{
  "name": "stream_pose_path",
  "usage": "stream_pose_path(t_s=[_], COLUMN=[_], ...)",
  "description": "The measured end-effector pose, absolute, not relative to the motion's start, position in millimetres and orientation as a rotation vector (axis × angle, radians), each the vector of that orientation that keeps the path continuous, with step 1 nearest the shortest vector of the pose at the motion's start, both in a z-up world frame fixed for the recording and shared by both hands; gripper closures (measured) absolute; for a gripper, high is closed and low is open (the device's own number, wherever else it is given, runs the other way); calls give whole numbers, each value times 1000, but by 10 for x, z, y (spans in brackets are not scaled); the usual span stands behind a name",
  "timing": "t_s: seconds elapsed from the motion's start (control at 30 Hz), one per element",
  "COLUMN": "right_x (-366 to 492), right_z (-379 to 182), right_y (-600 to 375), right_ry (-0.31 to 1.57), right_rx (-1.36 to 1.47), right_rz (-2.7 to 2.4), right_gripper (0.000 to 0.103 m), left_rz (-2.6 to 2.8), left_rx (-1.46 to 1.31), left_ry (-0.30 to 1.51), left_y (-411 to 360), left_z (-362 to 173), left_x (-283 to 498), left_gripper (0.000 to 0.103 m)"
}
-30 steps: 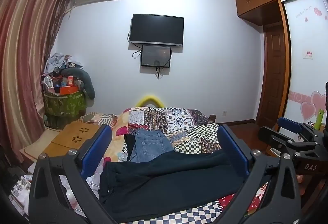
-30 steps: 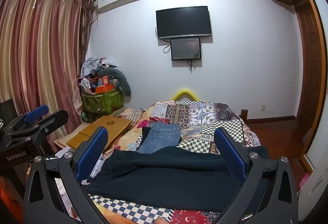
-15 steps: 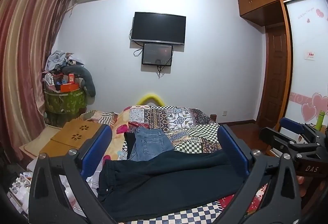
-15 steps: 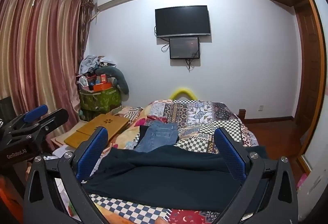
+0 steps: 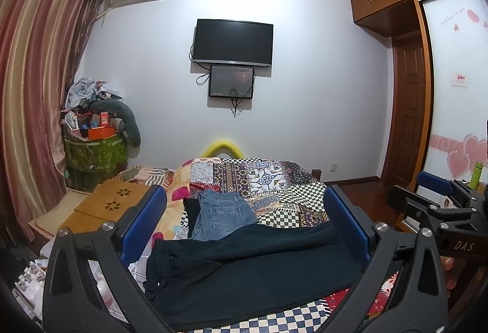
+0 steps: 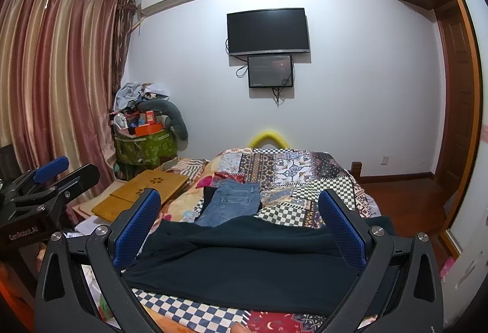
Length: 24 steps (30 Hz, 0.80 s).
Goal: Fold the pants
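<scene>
Over the last second almost nothing had shifted: both tongs, left (image 5: 244, 229) and right (image 6: 239, 226), stayed spread wide and empty above the bed's (image 5: 283, 180) near edge. The dark pants (image 5: 250, 266) lay crosswise there, untouched, so folding had not begun.

**Hidden and cut off**

The dark pants (image 5: 253, 269) lose their 3 o'clock end behind the left gripper's (image 5: 244, 229) finger, and their 6 o'clock edge is cut by the frame. The jeans (image 5: 222, 215) are partly covered at 6 o'clock by the pants. In the right wrist view the left gripper (image 6: 65, 173) is cut off at 9 o'clock. The small screen's (image 6: 270, 70) text is too small to read
</scene>
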State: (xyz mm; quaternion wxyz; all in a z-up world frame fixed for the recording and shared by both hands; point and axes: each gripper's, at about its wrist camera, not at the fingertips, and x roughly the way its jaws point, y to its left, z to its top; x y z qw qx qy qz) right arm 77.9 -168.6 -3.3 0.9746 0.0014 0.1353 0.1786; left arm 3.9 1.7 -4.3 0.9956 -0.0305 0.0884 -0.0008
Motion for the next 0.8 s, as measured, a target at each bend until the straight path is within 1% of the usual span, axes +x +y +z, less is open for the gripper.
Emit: stream_pose_path(t_s=[0.8], right_x=[784], right_z=[-50], right_y=[-1719], right_ry=[277], right_rx=[-2], right_rz=[353], right_gripper=[0], left_rz=[4], left_rx=[-69], left_ry=[183], left_y=[0], left_z=[-68], left_x=[77], left_gripper=[0])
